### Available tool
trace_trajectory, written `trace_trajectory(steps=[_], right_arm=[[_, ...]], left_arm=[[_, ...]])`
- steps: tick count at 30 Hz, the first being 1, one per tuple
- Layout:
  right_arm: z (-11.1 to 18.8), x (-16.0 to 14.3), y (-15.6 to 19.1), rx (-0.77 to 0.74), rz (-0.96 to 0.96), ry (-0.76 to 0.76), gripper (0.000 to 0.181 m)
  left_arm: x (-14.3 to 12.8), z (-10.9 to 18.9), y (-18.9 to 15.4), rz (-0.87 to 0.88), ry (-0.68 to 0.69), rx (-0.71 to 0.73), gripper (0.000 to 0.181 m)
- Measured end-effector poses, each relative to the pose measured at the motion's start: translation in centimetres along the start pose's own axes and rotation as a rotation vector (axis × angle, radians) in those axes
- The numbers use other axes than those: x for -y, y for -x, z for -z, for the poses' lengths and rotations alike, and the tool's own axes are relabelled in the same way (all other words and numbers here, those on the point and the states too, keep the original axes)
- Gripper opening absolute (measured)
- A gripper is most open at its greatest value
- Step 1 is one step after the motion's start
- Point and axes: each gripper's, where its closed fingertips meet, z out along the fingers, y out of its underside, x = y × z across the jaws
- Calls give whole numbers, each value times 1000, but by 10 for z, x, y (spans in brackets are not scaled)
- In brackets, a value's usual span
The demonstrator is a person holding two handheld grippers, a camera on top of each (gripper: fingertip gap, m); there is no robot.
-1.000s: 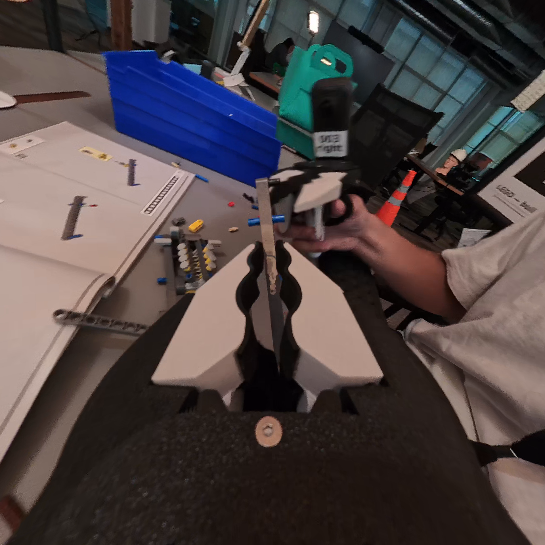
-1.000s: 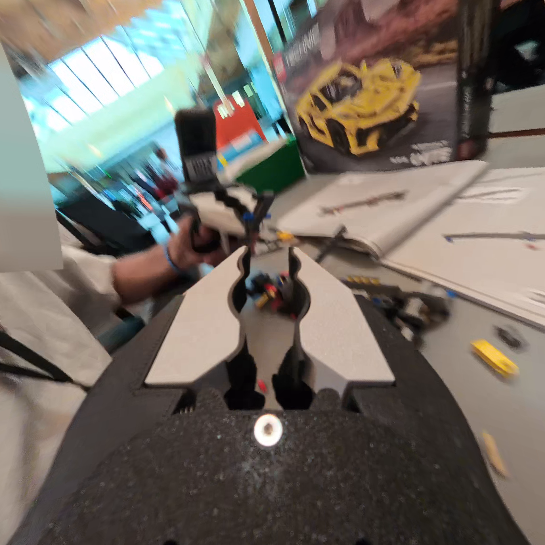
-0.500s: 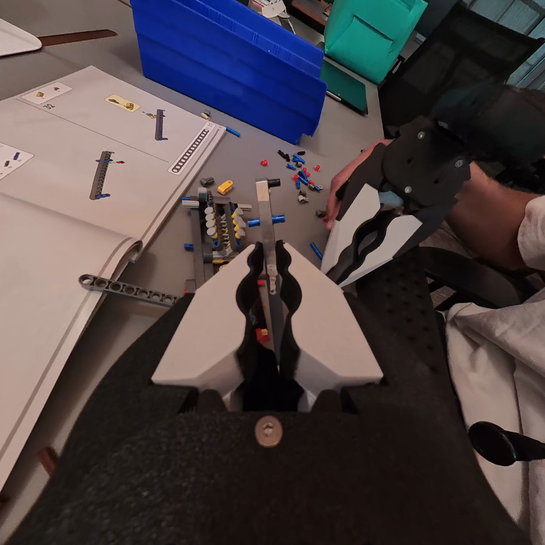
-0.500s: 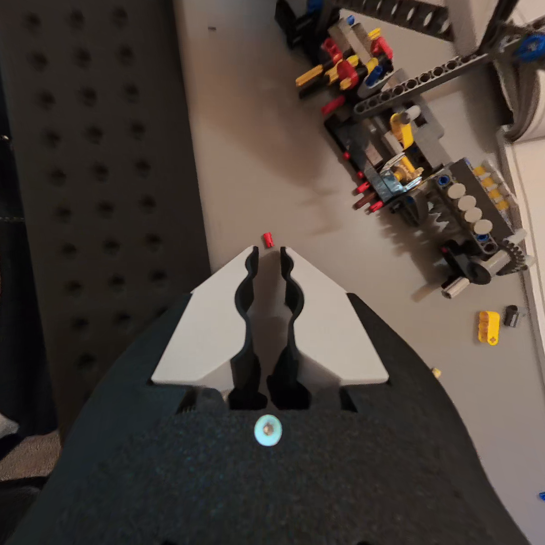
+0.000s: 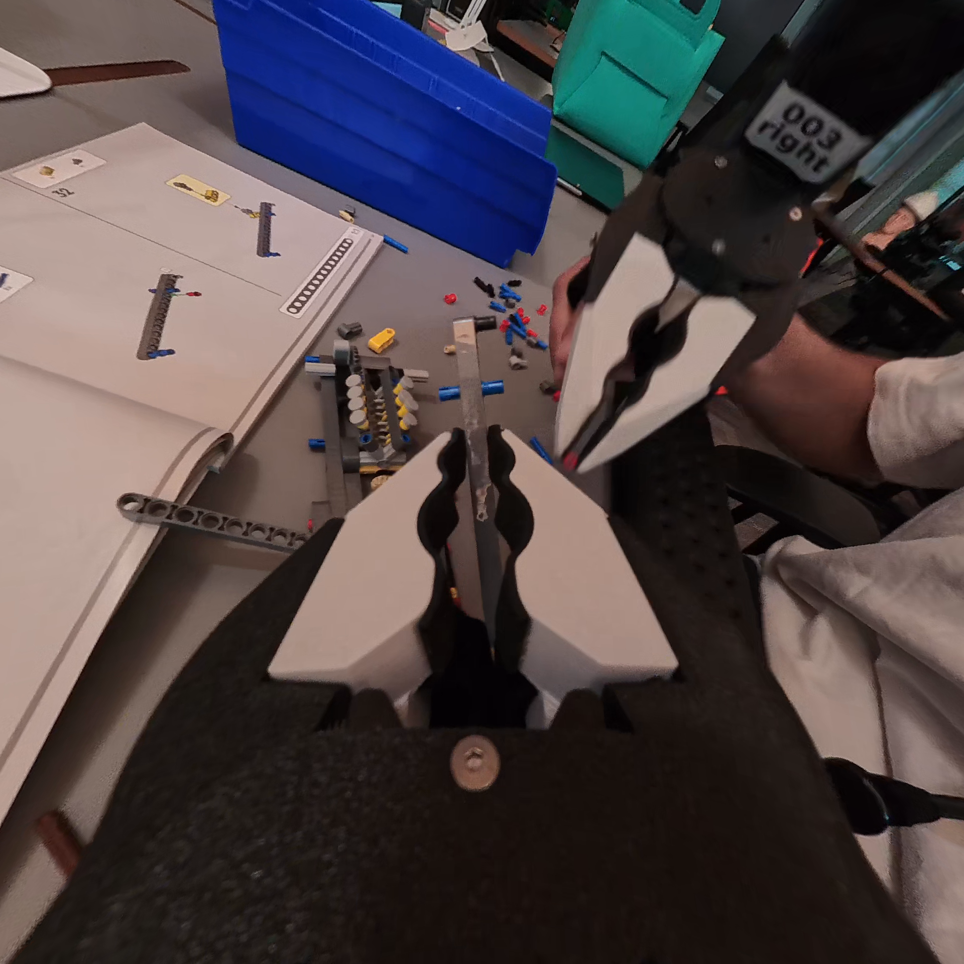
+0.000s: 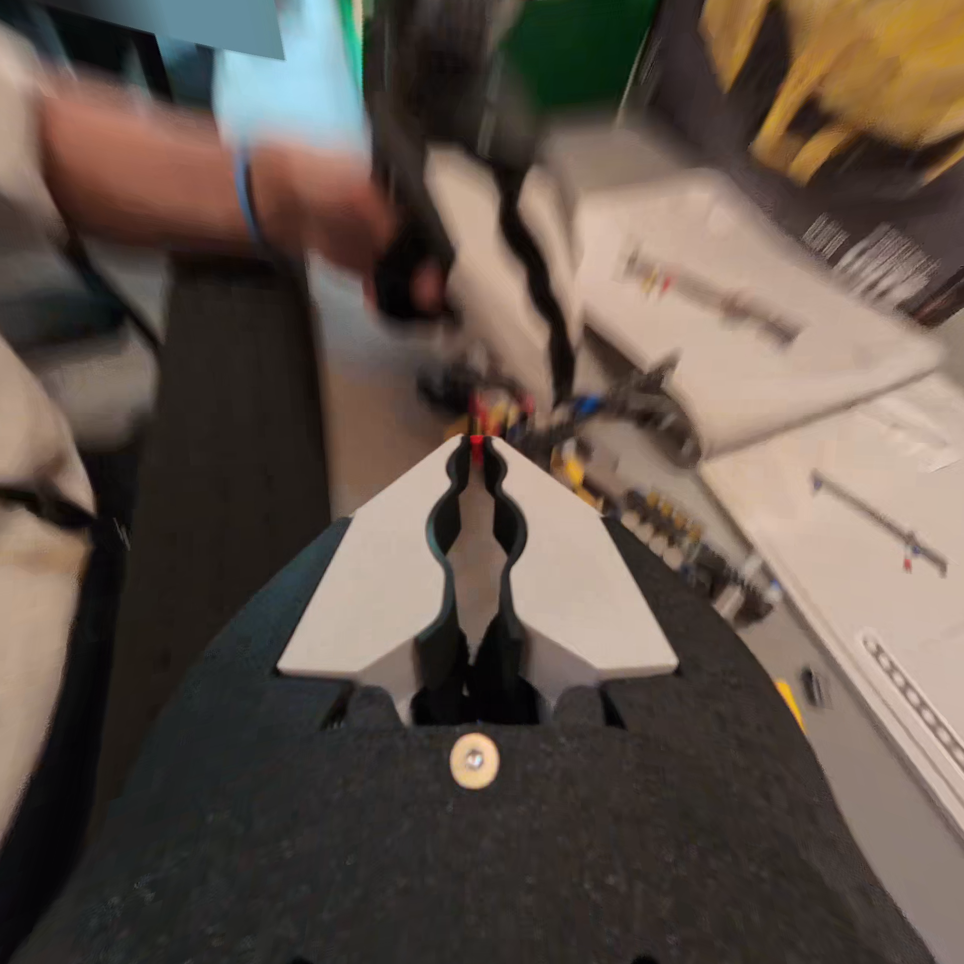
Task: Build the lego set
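Observation:
My left gripper (image 5: 476, 433) is shut on a long grey beam (image 5: 471, 365) that points up and away; a blue pin (image 5: 469, 390) crosses the beam and a black pin sits at its far end. My right gripper (image 6: 476, 442) is shut on a small red pin (image 6: 476, 447). In the left wrist view the right gripper (image 5: 571, 461) hangs just right of my left fingers, tips down, red pin at its tips. The partly built grey and yellow assembly (image 5: 373, 412) lies on the table beyond. The right wrist view is blurred.
An open instruction booklet (image 5: 130, 313) lies at left, with a loose grey beam (image 5: 208, 519) against its edge. Small loose pins (image 5: 514, 318) and a yellow piece (image 5: 382, 339) are scattered ahead. A blue bin (image 5: 391, 120) stands behind. The set's box (image 6: 834, 78) is far right. The grippers are tip to tip, or close to it. Left tips and right tips are each some 20 cm from the yellow piece (image 5: 382, 339).
The right gripper dropped to the table, closed on the red pin and lifted it beside the left gripper. The left gripper tilted down over the table and keeps the beam.

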Motion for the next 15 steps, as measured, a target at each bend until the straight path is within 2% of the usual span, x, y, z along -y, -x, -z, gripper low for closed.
trace_trajectory(steps=[2, 3, 5, 7, 8, 11, 15], right_arm=[[13, 40, -8, -23, -89, -279, 4], [17, 44, -18, -73, -116, -337, 4], [21, 33, -29, -117, -153, -361, 4], [27, 31, -26, -50, -252, -441, 4], [24, 26, -27, -58, -276, -424, 4], [14, 18, -29, -163, -174, -374, 4], [2, 17, -22, -148, -155, -349, 4]], left_arm=[[3, 0, -4, 42, -21, -38, 7], [4, 1, -4, 61, -30, -50, 7], [5, 2, -3, 78, -39, -55, 7], [9, 4, -5, 87, -64, -68, 7], [12, 5, -7, 94, -76, -83, 7], [14, 5, -12, 107, -87, -115, 7], [14, 4, -15, 99, -93, -122, 7]])
